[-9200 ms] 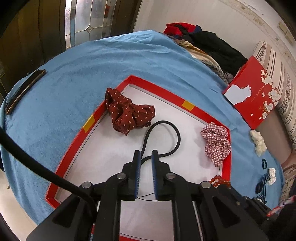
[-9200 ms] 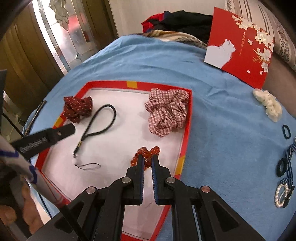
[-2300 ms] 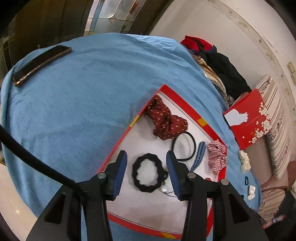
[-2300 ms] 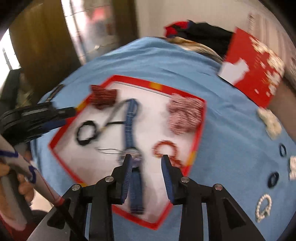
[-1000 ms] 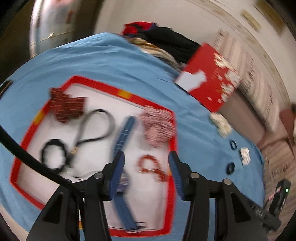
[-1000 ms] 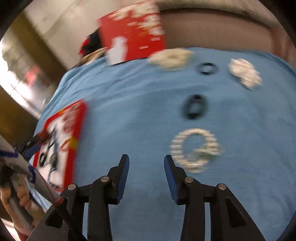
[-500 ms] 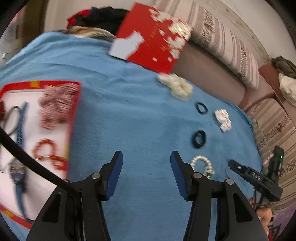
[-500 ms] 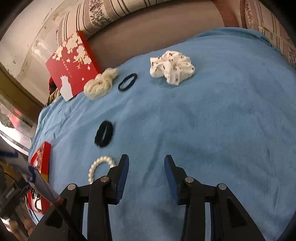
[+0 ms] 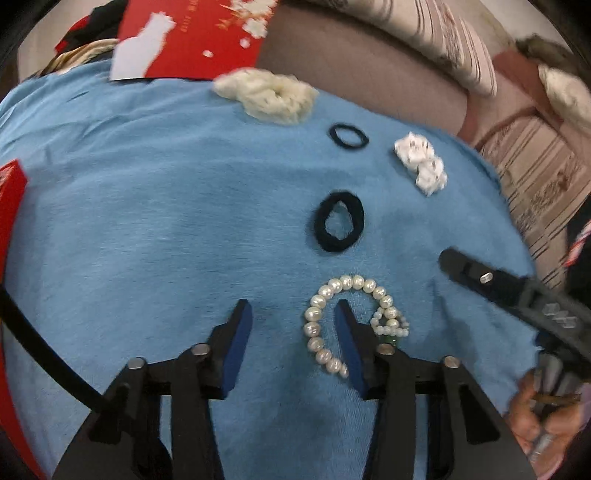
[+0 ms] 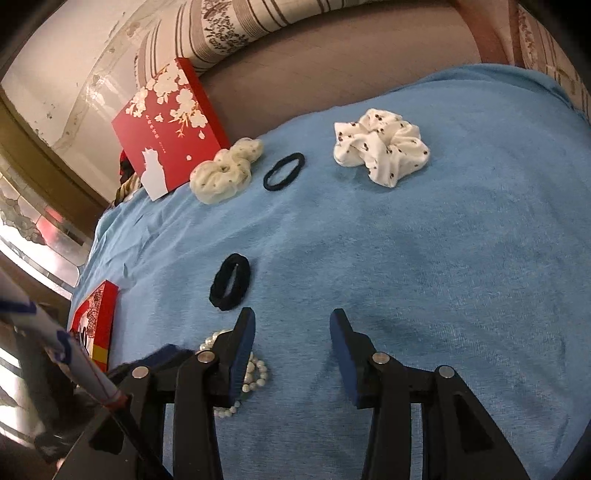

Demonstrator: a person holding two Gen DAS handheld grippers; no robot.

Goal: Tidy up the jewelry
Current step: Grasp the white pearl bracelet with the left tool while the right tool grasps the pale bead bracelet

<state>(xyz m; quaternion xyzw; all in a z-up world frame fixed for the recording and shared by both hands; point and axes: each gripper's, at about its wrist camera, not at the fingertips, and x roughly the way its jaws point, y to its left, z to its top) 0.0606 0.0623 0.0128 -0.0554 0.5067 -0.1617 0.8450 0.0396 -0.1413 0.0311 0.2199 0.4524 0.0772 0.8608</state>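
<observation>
Fuzzy blue towel spread flat, faintly creased. On it, a ring of knobbly, glossy pearls, bracelet-shaped, with a small knotted cluster of tinier beads at its right side; long axis running roughly toward and away from the left camera. Left gripper low over the pearls, blue pads apart and closing, one arc of the ring lying between them, no pad pressing yet; right pad set inside the loop, hiding part of it. Beyond: thick black hair tie, thin black band, puffy cream scrunchie, spotted white scrunchie, all soft fabric. Glossy red box with white blossoms, cut off at the top edge. Right gripper apart and opening, only bare towel between its pads. From the right view, pearls mostly hidden behind the left finger. Red tray corner cut off at left.
</observation>
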